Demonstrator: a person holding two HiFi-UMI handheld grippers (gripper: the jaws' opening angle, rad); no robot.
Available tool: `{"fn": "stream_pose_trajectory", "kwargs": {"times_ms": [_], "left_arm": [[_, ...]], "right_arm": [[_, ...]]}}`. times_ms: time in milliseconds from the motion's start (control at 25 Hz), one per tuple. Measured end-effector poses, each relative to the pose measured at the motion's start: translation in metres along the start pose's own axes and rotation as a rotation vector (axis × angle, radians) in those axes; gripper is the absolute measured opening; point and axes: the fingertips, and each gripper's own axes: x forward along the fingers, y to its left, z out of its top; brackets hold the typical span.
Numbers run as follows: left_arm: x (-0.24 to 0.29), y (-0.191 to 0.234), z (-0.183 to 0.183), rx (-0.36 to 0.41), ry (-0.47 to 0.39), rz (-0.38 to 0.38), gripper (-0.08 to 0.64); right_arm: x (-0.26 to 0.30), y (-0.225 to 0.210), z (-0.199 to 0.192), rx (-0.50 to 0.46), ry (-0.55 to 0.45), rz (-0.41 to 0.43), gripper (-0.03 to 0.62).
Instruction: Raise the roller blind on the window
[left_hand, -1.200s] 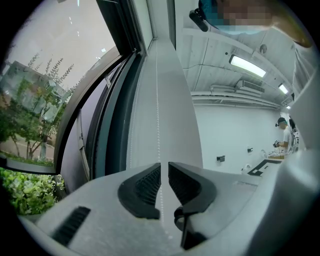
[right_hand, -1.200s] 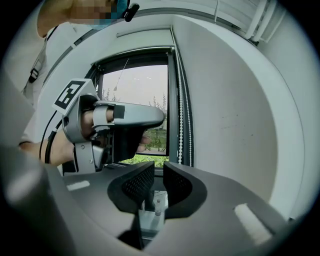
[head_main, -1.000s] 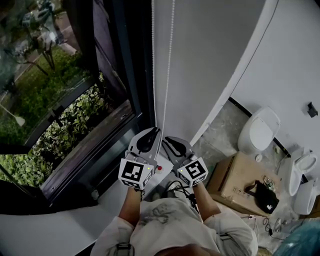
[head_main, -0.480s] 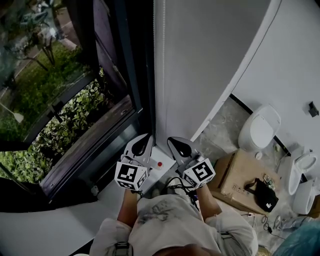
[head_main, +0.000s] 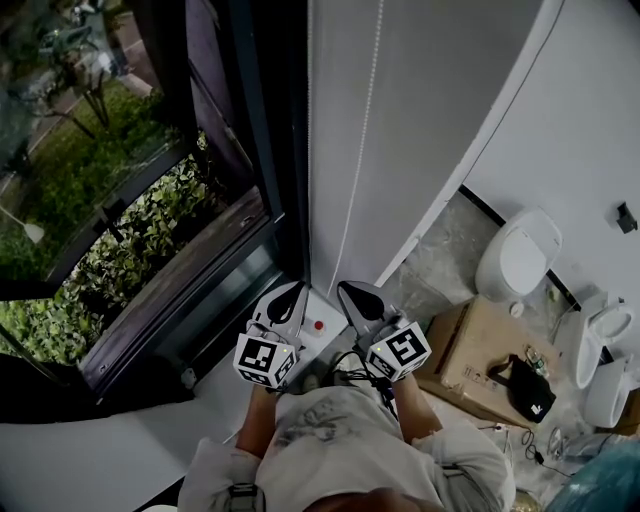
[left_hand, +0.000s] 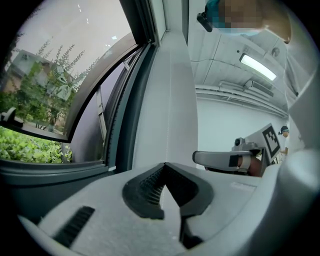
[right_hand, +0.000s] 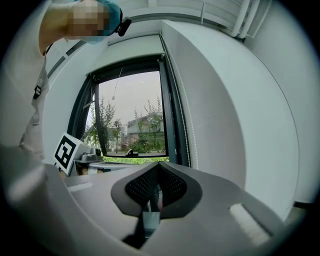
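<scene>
Low in the centre of the head view, side by side and near each other: left tool (head_main: 298, 288) and right tool (head_main: 345, 288), both pointed towards the foot of the window (head_main: 130, 200); between them, a white box (head_main: 322, 312) with a red button. Running down from the top edge, across the grey wall panel (head_main: 430, 120), to the tool tips: the bead chain (head_main: 357, 150) of the roller blind. In the left gripper view, jaws pressed together, pinching the chain that rises straight from their tip; in the right gripper view, jaws likewise closed, nothing clearly told between them; glass there uncovered across the visible opening, blind fabric not made out. At right of the head view, on the floor: toilet (head_main: 520, 262); cardboard box (head_main: 470, 360).
</scene>
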Motion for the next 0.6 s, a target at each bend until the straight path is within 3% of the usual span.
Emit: {"fn": "stream_pose_trajectory", "kwargs": {"times_ms": [600], "left_arm": [[-0.0006,-0.0013,0.0,0.004,-0.004,-0.009,0.006]], "right_arm": [[0.0027,0.0015,-0.004,-0.007,0.013,-0.008,0.008]]}}
